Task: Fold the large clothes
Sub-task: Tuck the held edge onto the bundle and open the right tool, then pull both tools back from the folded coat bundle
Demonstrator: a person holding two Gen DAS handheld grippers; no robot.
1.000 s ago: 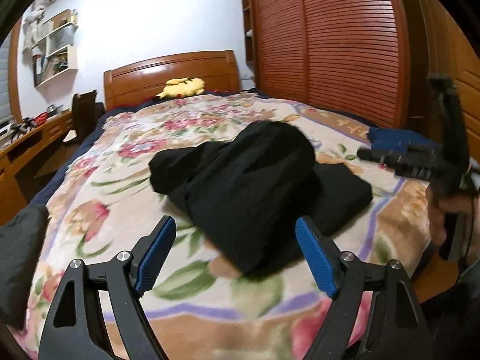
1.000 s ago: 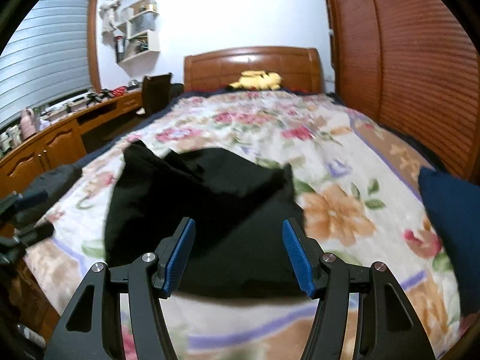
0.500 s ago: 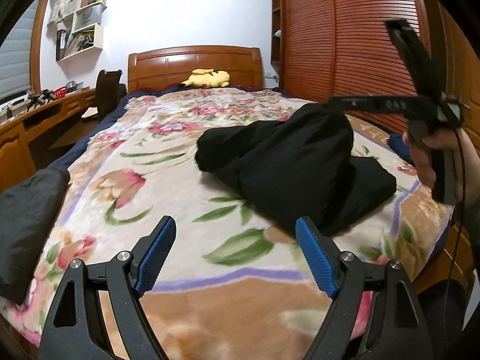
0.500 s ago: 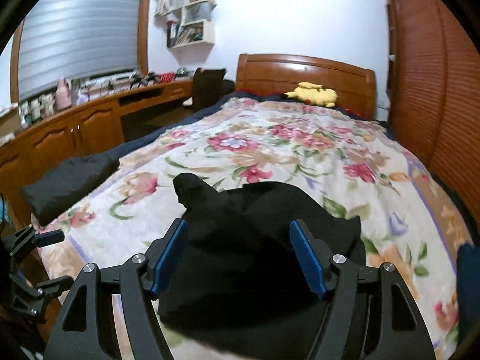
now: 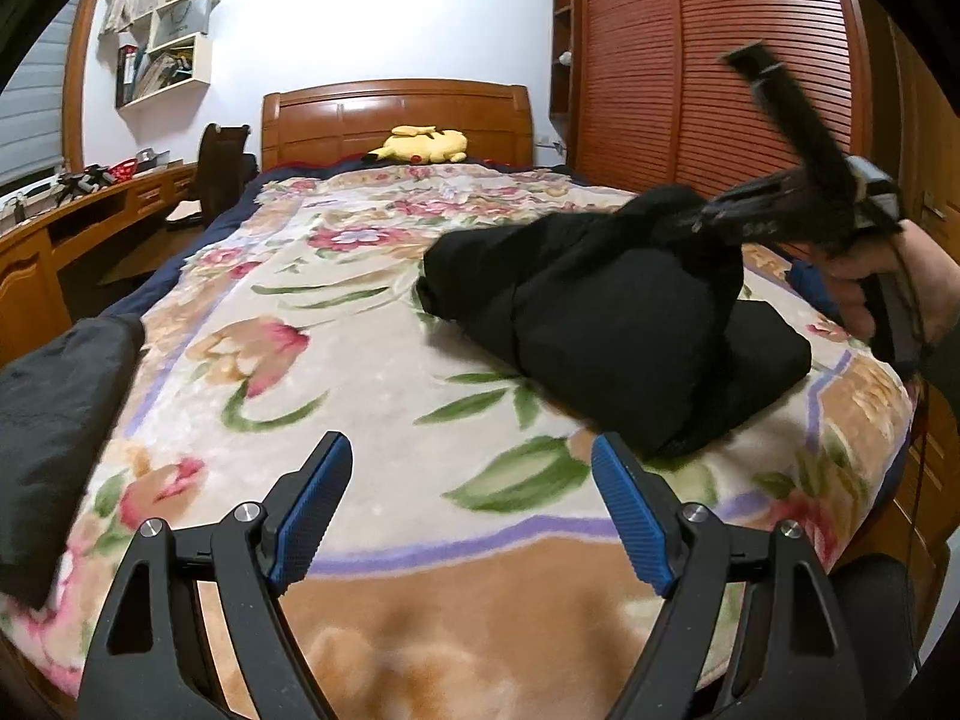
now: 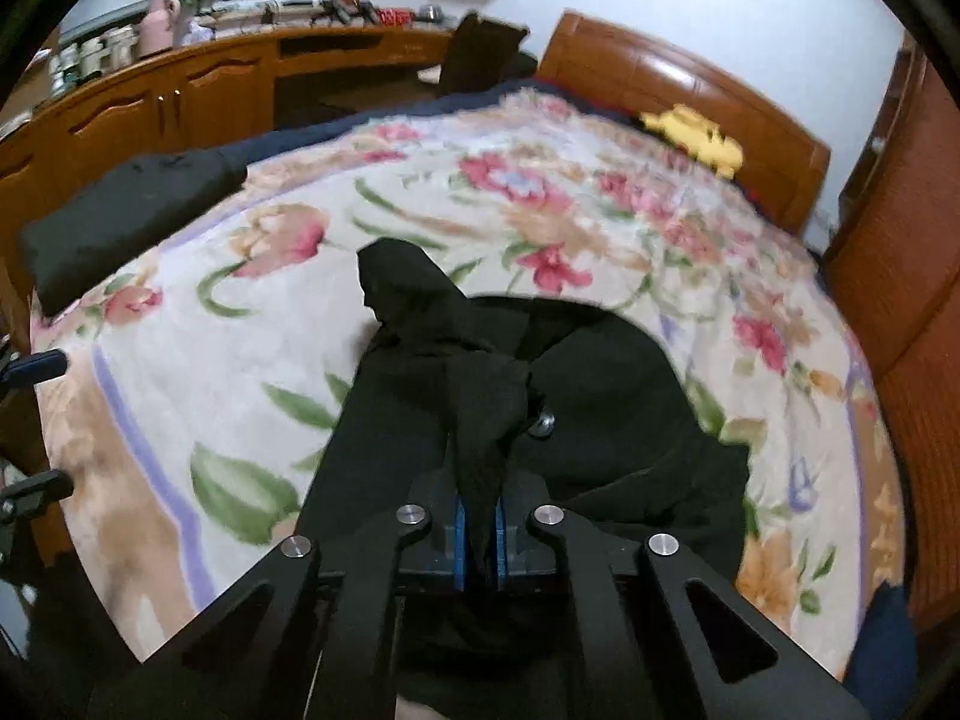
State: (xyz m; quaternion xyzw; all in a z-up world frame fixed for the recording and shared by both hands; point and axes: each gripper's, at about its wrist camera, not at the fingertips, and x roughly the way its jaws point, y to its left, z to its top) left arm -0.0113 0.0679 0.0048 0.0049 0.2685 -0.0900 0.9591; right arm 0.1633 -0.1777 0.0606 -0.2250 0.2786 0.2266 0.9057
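A black garment (image 5: pixel 606 312) lies bunched on the floral bedspread (image 5: pixel 360 360) toward the bed's right side. In the right wrist view my right gripper (image 6: pixel 478 546) is shut on a fold of the black garment (image 6: pixel 474 396), lifting it off the bed. The left wrist view shows that same gripper (image 5: pixel 702 219) at the garment's raised peak, held by a hand (image 5: pixel 864 288). My left gripper (image 5: pixel 471 504) hangs open over the bedspread near the foot of the bed, to the left of the garment, with nothing between its fingers.
A folded dark garment (image 5: pixel 54 414) lies at the bed's left edge. A yellow plush toy (image 5: pixel 420 144) rests by the wooden headboard (image 5: pixel 396 114). A wooden desk (image 5: pixel 36 240) and chair stand left of the bed. Slatted wardrobe doors (image 5: pixel 708 72) line the right side.
My right gripper went from open over the black garment to shut on a fold of it, rolling and lifting the cloth. My left gripper drew back left, away from the garment.
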